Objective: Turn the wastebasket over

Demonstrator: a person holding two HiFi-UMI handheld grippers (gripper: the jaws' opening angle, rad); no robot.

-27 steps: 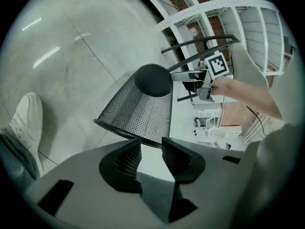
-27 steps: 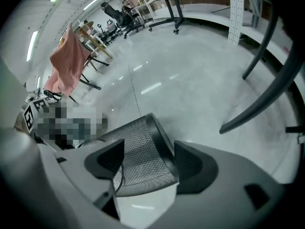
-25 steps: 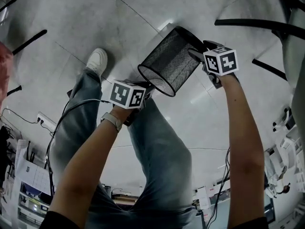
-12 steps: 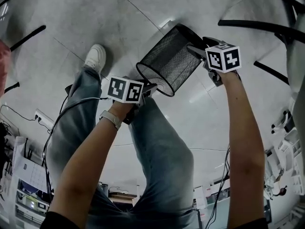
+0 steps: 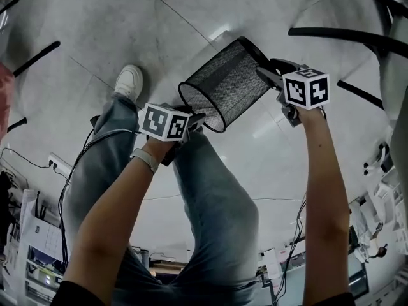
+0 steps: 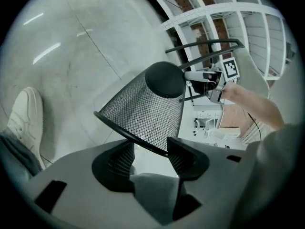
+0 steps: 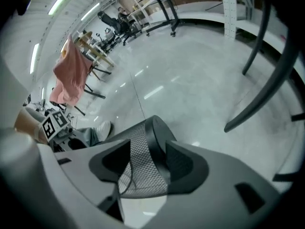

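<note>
1. Wastebasket (image 5: 226, 85) — black wire mesh, round, tapering to a solid base — appears clear of the floor (image 5: 159, 24). It lies roughly on its side in the air between the two grippers, open mouth toward the person's leg (image 5: 204, 190) and base pointing away.
2. Left gripper (image 6: 150, 149): stationed at the mouth. The rim (image 6: 128, 131) runs across the gap between its jaws, which have just been opening and now stand wide. The pads are not closed on the wire (whether the rim leans on one jaw tip, I cannot tell).
3. Right gripper (image 7: 150, 159): stationed at the far end. Its jaws have just been closing, with the base edge (image 7: 157, 147) and a strip of mesh wall between them. Both pads appear to bear on this, so I read it as a clamp on the wastebasket.
4. Done, in my judgement: the basket is lifted and tipped about halfway — neither upright nor inverted.
5. Outstanding: the remaining half of the turn, setting the basket down on the floor on its other end, and letting go with the right gripper.
6. Point of concern: with the left jaws apart, the load seems to hang on the single grip at the base, so the mouth end could swing or sag as the turn goes on.
</note>
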